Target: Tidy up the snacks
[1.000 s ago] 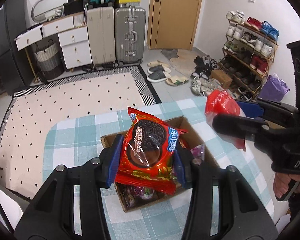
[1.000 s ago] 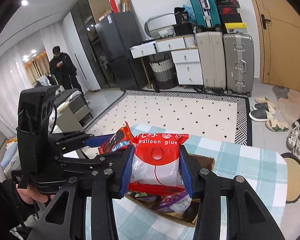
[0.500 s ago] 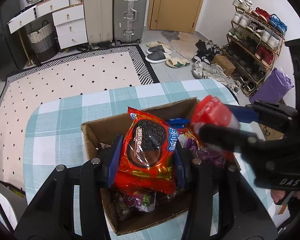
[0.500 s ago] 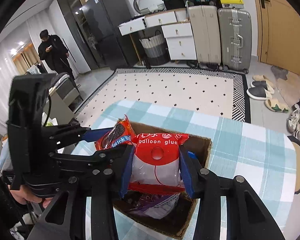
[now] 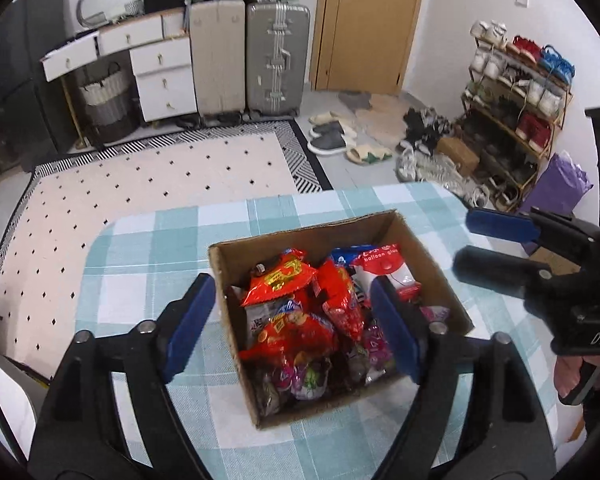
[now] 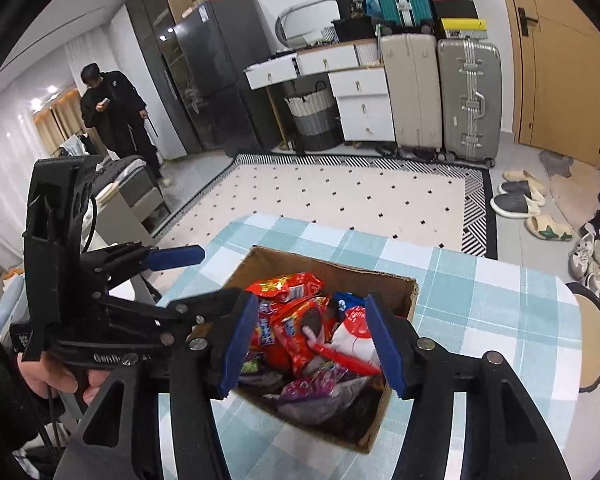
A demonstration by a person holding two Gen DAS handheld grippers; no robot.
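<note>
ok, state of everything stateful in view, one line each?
left hand-held gripper: jaws opening, nothing gripped
right hand-held gripper: jaws opening, nothing gripped
cardboard box: open-topped, full of snacks
balloon glue packet: lying in the box
door: shut
top drawers: pulled out

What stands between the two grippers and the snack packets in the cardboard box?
Nothing visible. The box is open-topped, and the left gripper and right gripper, jaws opening with nothing between them, hang directly above the packets.

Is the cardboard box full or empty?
Nearly full. The cardboard box holds a heap of snack packets reaching almost to its rim.
</note>
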